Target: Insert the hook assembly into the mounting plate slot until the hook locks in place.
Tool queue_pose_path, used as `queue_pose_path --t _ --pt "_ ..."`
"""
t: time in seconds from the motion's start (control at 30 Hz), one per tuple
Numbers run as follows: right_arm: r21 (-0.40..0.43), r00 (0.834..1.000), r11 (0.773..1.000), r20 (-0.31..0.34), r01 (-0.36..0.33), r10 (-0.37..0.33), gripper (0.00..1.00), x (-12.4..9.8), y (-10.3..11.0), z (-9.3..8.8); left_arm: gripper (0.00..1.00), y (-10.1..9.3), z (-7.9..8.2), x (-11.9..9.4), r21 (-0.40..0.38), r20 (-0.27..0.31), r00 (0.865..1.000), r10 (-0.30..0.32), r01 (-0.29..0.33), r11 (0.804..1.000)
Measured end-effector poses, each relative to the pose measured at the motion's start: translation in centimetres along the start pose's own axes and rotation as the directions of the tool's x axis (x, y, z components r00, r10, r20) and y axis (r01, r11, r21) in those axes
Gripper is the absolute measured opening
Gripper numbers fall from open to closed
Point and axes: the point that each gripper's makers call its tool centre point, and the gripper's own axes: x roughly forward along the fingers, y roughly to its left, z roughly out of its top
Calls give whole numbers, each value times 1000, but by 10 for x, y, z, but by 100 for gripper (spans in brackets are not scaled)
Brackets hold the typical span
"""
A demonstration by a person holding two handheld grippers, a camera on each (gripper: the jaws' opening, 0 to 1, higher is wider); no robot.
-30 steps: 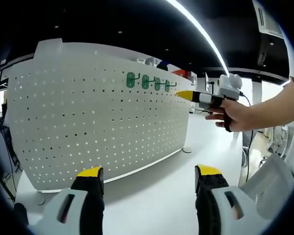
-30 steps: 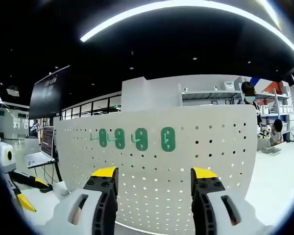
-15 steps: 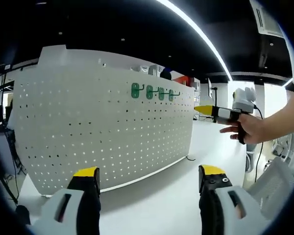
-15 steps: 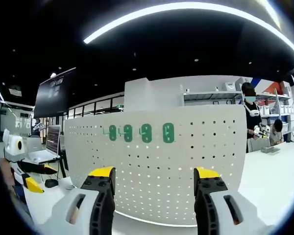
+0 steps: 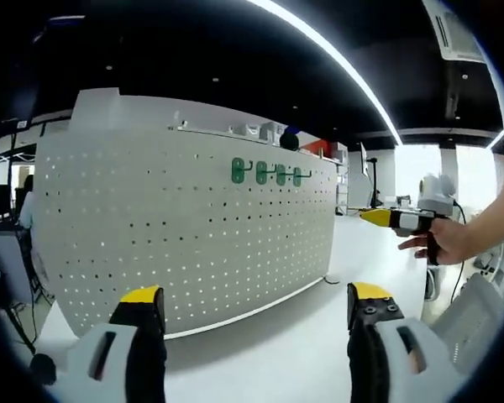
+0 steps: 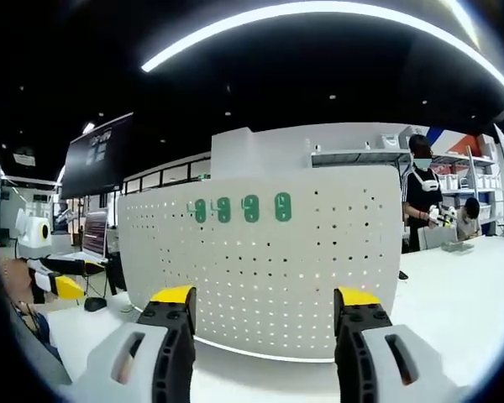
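Both grippers backed off; hooks (image 6: 250, 208) on pegboard (image 6: 260, 269) ahead.

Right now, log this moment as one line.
left gripper: open, empty | right gripper: open, empty | hooks: four on pegboard | both grippers off board

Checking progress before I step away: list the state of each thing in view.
pegboard: upright on the white table.
green hooks: four mounted in a row near the top of the pegboard.
left gripper: open, holding nothing.
right gripper: open, holding nothing.
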Motion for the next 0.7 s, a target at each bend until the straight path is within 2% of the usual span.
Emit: queue_pose_path --t 0.4,0.7 --pt "4 999 1000 -30 26 -26 67 -37 -4 -15 99 1 -11 -15 1 -21 1000 6 -6 1000" --pt "20 999 999 -42 34 -33 68 -53 -6 -21 100 4 -16 -28 7 -27 999 19 -19 1000"
